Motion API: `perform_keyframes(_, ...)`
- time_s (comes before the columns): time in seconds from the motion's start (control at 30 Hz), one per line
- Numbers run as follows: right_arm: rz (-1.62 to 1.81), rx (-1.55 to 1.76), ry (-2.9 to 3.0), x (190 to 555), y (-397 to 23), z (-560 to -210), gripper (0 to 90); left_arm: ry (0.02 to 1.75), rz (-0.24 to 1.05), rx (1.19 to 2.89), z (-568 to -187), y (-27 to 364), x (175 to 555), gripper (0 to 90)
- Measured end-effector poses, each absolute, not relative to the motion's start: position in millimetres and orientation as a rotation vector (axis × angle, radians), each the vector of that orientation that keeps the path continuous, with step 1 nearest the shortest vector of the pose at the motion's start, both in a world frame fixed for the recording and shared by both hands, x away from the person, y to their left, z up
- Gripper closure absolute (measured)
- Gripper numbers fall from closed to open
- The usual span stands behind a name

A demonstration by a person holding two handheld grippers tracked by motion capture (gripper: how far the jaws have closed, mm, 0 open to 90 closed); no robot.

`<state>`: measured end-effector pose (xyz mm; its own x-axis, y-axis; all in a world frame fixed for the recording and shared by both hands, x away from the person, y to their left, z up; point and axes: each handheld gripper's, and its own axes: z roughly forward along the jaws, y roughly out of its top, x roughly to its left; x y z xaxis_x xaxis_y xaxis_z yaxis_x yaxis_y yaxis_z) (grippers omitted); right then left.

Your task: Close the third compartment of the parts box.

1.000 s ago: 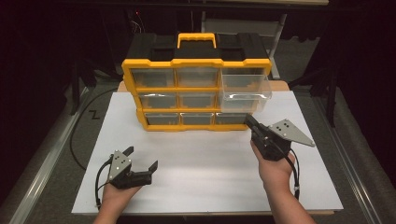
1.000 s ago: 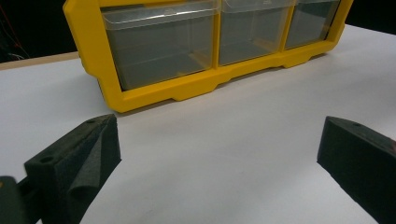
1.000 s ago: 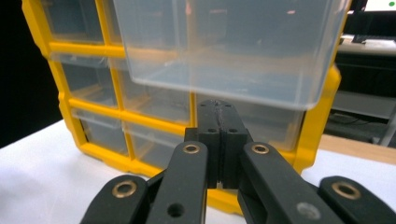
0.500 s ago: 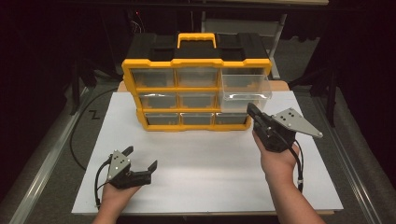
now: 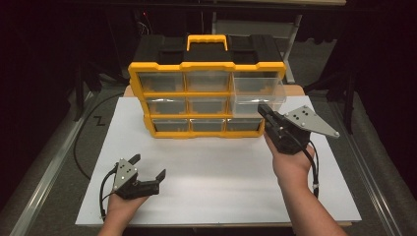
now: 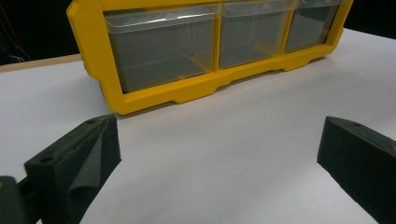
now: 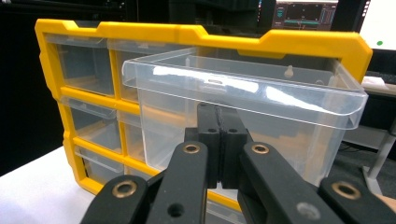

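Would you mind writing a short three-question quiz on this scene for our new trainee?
1. True or false: the left hand-held gripper has its jaws shut.
2. Which drawer of the yellow organizer is pulled out? A top left, B top right, C bottom middle.
3. Fill in: the right hand-held gripper is raised in front of the pulled-out clear ____.

Key
1. False: in the left gripper view its jaws stand wide apart over the white board, holding nothing.
2. B.
3. Drawer: the shut jaws sit just in front of its wall; whether they touch cannot be told.
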<state>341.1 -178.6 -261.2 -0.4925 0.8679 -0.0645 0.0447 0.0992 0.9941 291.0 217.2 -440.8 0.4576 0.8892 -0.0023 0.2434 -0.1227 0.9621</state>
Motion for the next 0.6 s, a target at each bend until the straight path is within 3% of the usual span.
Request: perform_keyframes(0.6, 1.467, 0.916, 1.666, 341.7, -176.9, -254.5, 90.0, 0.993, 0.741, 1.641, -440.5, 216.8, 290.1, 0.4)
